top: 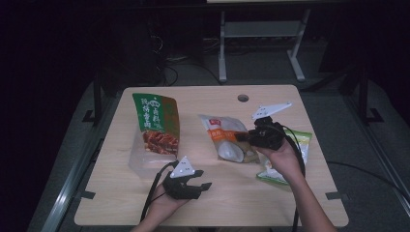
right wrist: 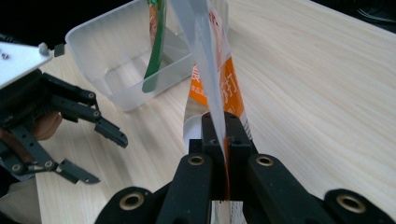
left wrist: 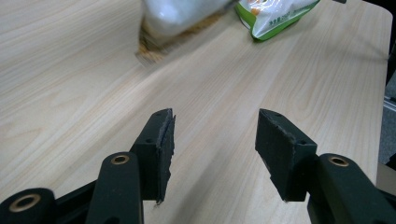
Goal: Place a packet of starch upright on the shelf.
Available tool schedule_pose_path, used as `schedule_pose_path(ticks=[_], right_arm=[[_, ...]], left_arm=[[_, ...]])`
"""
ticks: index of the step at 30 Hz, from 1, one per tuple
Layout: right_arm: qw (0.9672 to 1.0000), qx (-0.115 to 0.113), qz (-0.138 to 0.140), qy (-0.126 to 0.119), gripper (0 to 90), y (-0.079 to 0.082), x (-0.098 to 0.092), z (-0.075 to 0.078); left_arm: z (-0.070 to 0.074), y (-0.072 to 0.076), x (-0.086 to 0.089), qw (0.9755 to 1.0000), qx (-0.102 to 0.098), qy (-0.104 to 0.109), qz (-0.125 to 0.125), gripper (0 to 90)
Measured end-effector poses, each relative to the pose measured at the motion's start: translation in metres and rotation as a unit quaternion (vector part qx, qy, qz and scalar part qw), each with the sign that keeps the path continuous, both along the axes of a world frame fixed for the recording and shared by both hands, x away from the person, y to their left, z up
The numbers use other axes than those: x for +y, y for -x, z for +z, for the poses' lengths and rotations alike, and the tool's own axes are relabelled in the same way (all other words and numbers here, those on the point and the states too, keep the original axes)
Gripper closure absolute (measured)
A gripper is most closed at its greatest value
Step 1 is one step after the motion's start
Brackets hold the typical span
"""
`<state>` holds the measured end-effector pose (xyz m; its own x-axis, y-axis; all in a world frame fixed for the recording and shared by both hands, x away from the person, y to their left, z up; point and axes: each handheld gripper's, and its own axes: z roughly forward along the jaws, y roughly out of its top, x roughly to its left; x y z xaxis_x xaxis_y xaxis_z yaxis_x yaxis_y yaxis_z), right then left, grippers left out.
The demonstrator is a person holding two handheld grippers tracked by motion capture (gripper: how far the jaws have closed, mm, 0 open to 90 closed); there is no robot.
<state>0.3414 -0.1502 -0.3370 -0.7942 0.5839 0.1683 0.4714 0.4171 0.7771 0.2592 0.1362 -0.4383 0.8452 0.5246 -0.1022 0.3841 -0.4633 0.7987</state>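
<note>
Black jaws of my left gripper (top: 202,179) stand apart w/ nothing btwn them, low over the bare wooden table (top: 121,193), nearest me. Further out, my right gripper (right wrist: 223,140) is clamped tight on the edge of the orange-white pouch (right wrist: 223,84), lifting it; its long axis runs away from the fingers toward the clear plastic tub (right wrist: 119,60), which already holds a green packet (top: 157,123). So the right hand is the one to carry it, I reckon; tub lies to the pouch's left in the high view.
</note>
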Motion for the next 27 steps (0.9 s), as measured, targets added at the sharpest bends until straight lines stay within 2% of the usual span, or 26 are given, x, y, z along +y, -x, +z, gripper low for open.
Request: schedule_pose_path(ticks=[5,9,13,18,20,25,27], right_arm=[[1.0000,0.003,0.002,-0.001,90.0,-0.010,0.004,0.006],[1.0000,0.006,0.000,-0.007,90.0,-0.019,0.008,0.010],[1.0000,-0.002,0.003,-0.009,90.0,-0.028,0.016,0.016],[0.9999,-0.012,0.010,-0.007,90.0,-0.044,0.032,0.024],[0.9998,-0.009,0.012,-0.012,90.0,-0.051,0.040,0.025],[0.9996,-0.011,0.019,-0.018,90.0,-0.070,0.062,0.028],[0.9995,-0.012,0.019,-0.023,90.0,-0.079,0.071,0.031]], left_arm=[[0.002,0.000,0.004,1.0000,-0.003,-0.003,0.000,45.7],[0.002,-0.001,0.004,0.9999,-0.002,0.009,0.004,45.3],[0.003,-0.001,0.004,0.9999,-0.006,0.008,0.000,44.5],[0.004,-0.002,0.005,0.9999,-0.014,0.002,-0.007,43.5],[0.005,-0.002,0.006,0.9998,-0.017,0.004,-0.008,42.7],[0.004,-0.001,0.006,0.9998,-0.012,0.009,-0.012,42.1],[0.003,-0.001,0.005,0.9998,-0.011,0.004,-0.016,42.1]])
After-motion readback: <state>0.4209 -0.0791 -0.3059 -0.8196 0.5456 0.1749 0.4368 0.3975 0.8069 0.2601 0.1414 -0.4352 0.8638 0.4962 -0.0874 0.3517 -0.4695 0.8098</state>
